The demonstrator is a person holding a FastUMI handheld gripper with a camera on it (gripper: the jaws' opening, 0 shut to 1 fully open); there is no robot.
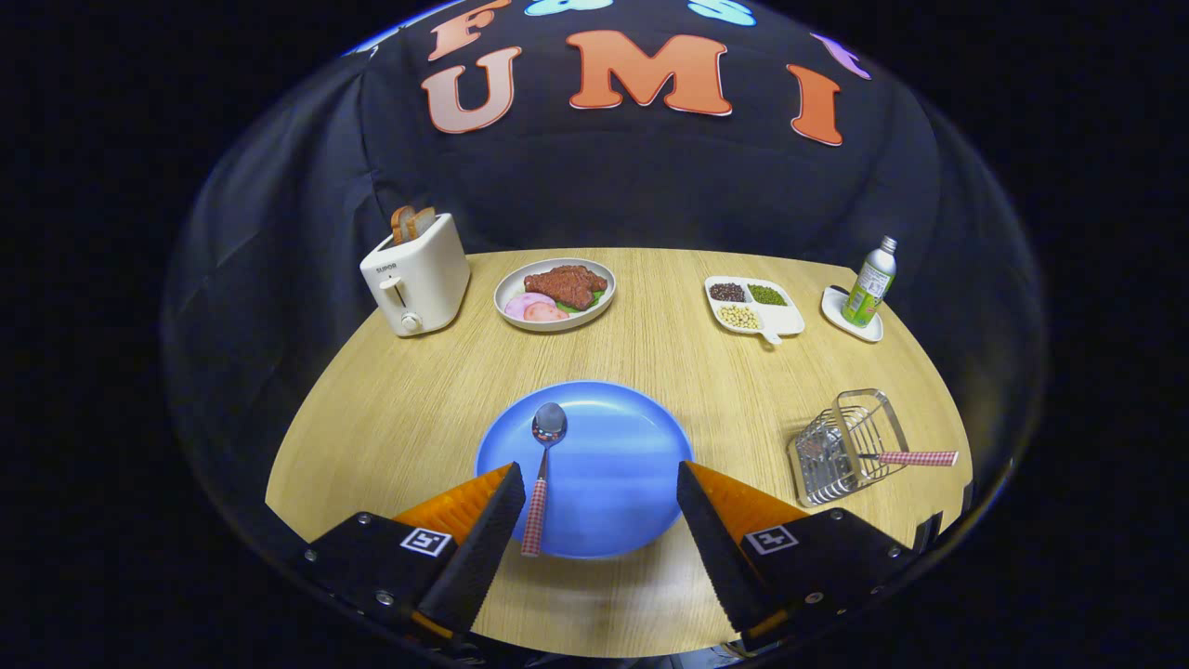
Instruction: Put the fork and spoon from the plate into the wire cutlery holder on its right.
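Blue plate (613, 483) | spoon (542, 474) bowl pointing away | gripper (599, 474) spread wide

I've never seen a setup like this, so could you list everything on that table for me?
Table: one, light wood.
Plate: one, blue, just ahead of the fingers.
Spoon: one, checked handle, on the plate.
Wire cutlery holder: one, metal, right of plate; a checked handle sticks out.
Toaster: one, white, bread in it.
Food dish: one, far middle.
Divided tray: one, white.
Bottle: one, green label, on a saucer.
Gripper: one, open, empty.
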